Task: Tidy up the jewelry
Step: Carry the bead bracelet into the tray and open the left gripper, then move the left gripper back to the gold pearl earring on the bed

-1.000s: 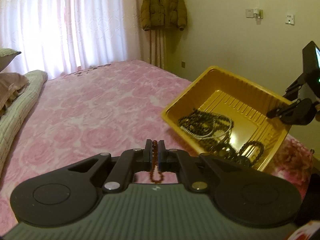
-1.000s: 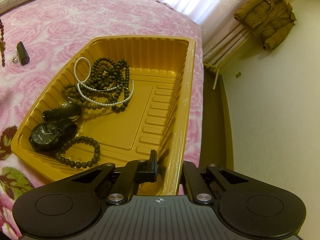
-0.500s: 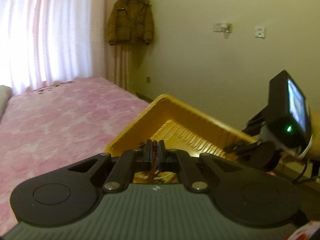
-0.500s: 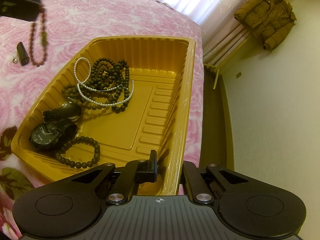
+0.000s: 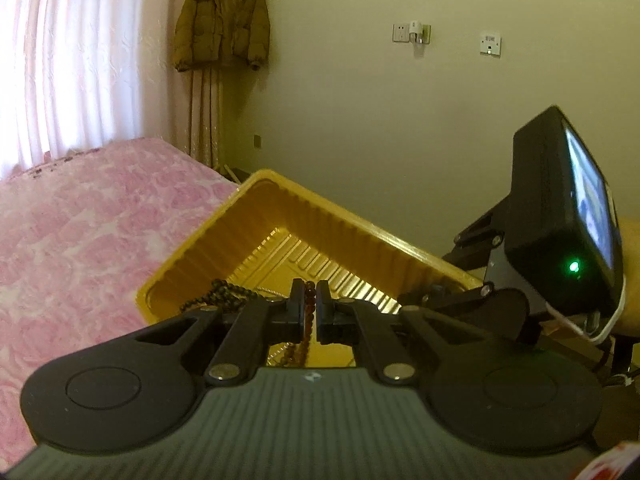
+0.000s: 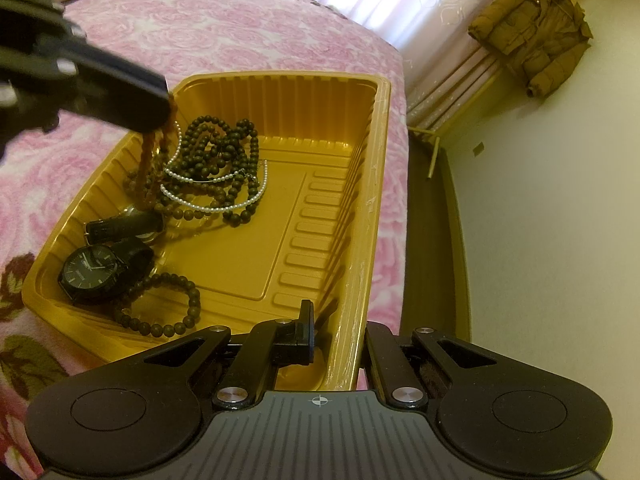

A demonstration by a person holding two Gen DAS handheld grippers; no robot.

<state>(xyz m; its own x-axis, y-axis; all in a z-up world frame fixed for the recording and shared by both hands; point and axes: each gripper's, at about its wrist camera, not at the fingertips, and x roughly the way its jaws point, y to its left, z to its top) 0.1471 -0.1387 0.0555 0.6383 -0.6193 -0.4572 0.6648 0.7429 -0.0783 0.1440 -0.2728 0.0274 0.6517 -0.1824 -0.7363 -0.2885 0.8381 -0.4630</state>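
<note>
Left gripper clamped tight on a strand of amber-brown beads, fingers nearly together with only the beads between them. Hung below the fingers over the yellow tray, the loop dangling toward the tray floor. From the right wrist view, seen as a blurred dark shape at upper left, the same amber-brown beads trailing down into the tray's left side, above the other pieces; touching them or not, impossible to tell.

Right gripper closed on the near right wall of the yellow tray, one finger inside and the other outside the rim, pinching the thin plastic.

Shown only by the right wrist view: the tray's contents, namely a heap of dark bead necklaces tangled with a white pearl strand, a black watch, a second dark watch strap beside it, and a dark bead bracelet at the near end. Shown only by the left wrist view: the right gripper's mounted display unit with a green light. Pink floral bedspread under the tray; brown jacket hung beside the curtain.
</note>
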